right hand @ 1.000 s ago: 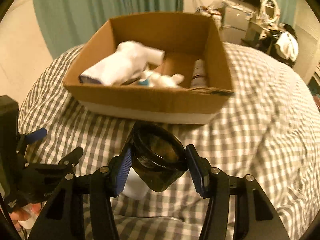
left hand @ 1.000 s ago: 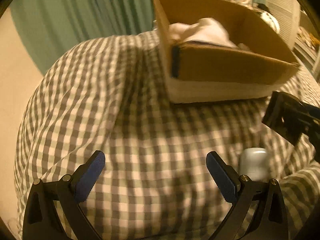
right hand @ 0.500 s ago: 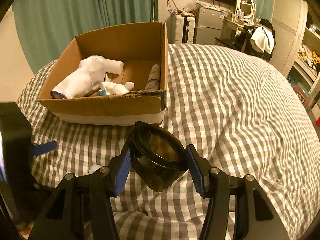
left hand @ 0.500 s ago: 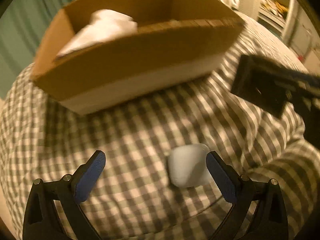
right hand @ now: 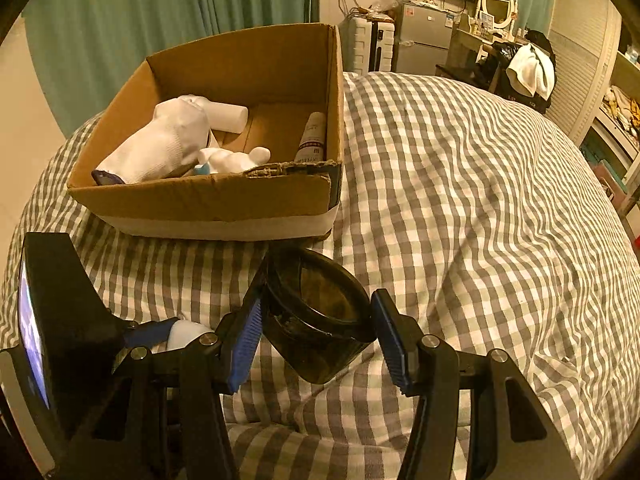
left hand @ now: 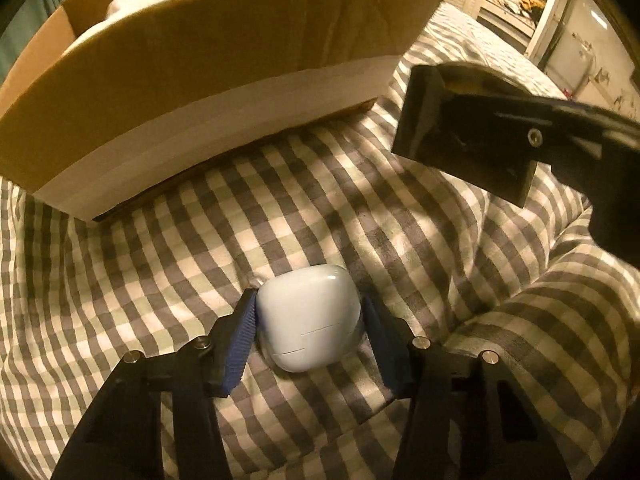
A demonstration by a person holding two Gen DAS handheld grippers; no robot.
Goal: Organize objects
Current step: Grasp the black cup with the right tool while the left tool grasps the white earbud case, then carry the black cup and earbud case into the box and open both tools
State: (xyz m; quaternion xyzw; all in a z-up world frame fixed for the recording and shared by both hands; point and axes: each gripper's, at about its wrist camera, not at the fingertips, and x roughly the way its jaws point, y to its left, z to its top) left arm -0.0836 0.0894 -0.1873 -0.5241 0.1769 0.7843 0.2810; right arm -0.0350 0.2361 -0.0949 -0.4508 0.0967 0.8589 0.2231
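The left gripper (left hand: 308,330) is closing its fingers on one white earbud case (left hand: 307,317) lying on the checked bedspread (left hand: 160,280). The right gripper (right hand: 316,330) is gripping one dark jar (right hand: 318,320) just in front of one cardboard box (right hand: 216,200), which is holding a white sock (right hand: 160,148), a white tube (right hand: 228,114), a labelled tube (right hand: 312,138) with unreadable print, and a small white figure (right hand: 236,160).

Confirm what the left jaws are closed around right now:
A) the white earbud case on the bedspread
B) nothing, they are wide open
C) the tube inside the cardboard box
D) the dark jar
A. In the left wrist view the left gripper has both blue pads against the sides of the white earbud case, which rests on the checked bedspread in front of the cardboard box.
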